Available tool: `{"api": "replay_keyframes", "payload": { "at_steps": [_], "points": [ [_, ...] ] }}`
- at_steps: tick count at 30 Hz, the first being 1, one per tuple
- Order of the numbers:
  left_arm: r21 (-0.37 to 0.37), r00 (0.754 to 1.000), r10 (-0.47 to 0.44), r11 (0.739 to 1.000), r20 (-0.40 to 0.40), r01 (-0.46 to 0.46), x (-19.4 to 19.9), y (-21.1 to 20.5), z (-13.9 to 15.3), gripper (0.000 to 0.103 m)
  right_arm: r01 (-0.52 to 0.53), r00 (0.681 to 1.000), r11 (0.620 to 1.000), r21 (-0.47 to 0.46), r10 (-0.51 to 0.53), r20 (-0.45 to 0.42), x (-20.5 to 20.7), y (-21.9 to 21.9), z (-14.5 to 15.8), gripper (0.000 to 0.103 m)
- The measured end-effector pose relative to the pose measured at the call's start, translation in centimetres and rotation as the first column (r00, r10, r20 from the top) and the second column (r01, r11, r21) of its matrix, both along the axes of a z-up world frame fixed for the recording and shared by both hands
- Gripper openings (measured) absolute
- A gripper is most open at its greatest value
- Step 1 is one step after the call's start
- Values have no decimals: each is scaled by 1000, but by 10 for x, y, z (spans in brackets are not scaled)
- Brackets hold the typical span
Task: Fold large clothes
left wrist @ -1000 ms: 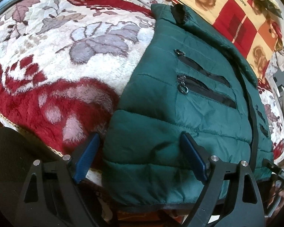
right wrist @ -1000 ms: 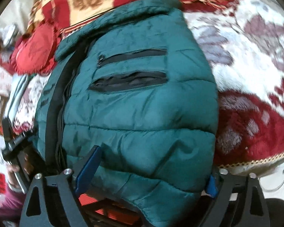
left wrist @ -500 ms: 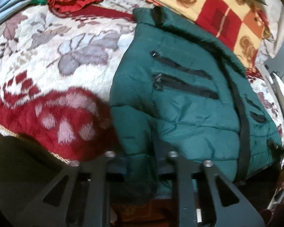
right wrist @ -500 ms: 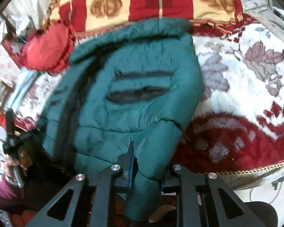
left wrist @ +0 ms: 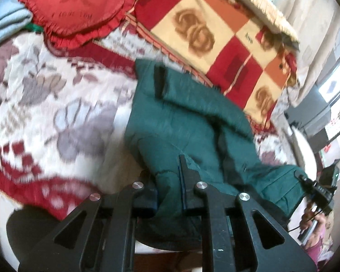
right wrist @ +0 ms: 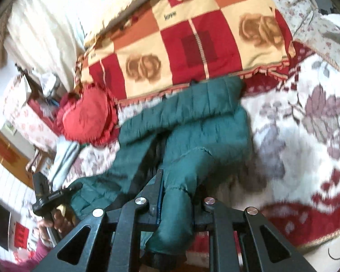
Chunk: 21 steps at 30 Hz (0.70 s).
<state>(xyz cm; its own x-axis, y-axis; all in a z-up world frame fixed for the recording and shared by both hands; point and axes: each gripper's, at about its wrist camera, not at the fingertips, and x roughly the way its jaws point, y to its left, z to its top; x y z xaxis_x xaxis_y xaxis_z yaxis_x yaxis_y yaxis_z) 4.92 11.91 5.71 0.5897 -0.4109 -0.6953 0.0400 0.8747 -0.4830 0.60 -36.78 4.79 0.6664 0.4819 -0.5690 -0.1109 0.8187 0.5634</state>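
I am clamping both grippers, left gripper (left wrist: 170, 190) and right gripper (right wrist: 175, 195), on the dark green quilted puffer jacket's (left wrist: 192, 122) hem, over the floral red-and-white blanket (left wrist: 56, 95).

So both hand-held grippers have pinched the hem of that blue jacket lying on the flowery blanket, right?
Almost: the jacket is dark green, not blue, as both wrist views show. The rest holds: the left hand-held gripper and right hand-held gripper are each shut on its hem, over the flowery blanket.
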Motion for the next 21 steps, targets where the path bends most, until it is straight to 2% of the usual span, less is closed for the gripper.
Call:
{"api": "replay_keyframes", "payload": {
  "at_steps": [3, 8, 11, 15, 17, 21],
  "points": [
    [-19, 1000, 20, 1000, 21, -19, 26, -1, 17, 13, 33, 999, 999, 6, -33, -2, 31, -4, 8, 16],
    [-17, 997, 68, 998, 31, -67, 82, -4, 24, 13, 84, 996, 996, -22, -84, -12, 91, -7, 13, 15],
    [-10, 995, 100, 995, 14, -100, 117, -5, 17, 13, 130, 991, 991, 0, -130, -43, 131, -12, 6, 15],
    [25, 990, 141, 990, -23, -141, 162, -9, 4, 13, 175, 981, 984, -24, -176, -78, 179, -14, -8, 16],
    [51, 985, 170, 985, -43, -167, 189, -9, -6, 13, 199, 975, 979, -33, -201, -97, 203, -18, -17, 16],
    [57, 976, 201, 979, -85, -196, 228, -6, -28, 13, 233, 962, 972, -18, -234, -139, 240, -28, -40, 15]
  ]
}}
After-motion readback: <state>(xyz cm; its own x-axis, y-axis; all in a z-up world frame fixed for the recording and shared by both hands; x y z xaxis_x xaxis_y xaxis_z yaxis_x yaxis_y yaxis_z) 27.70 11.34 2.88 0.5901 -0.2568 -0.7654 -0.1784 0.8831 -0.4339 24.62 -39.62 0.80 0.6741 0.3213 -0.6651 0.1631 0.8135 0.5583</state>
